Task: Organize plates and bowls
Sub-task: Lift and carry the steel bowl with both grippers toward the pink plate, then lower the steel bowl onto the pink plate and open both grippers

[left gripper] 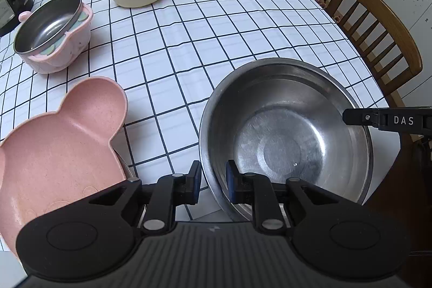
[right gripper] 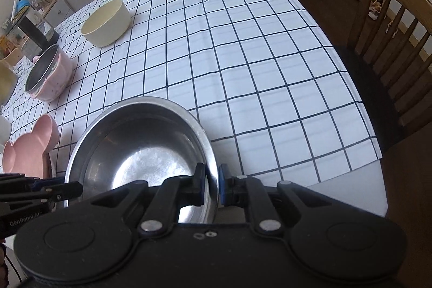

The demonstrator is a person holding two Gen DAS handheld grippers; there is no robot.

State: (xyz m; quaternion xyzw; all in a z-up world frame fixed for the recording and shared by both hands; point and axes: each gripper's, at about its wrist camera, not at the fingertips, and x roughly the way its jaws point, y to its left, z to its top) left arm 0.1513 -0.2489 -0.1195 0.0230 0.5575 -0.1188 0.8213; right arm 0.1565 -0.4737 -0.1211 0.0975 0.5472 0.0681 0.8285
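Left wrist: left gripper (left gripper: 213,181) pinching steel bowl (left gripper: 286,131) at near-left rim; right gripper (right gripper: 212,186) pinching opposite rim. Bowl above table (left gripper: 216,26) near edge, beside pink plate (left gripper: 54,142). Likely risk: thin, slick rim slipping, or uneven lowering tilting bowl off edge. Shiny, scuffed, empty.

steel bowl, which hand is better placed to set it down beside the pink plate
Left. The left tool grips the steel bowl rim on the side nearest the pink plate; the right tool clamps the far rim, away from it.
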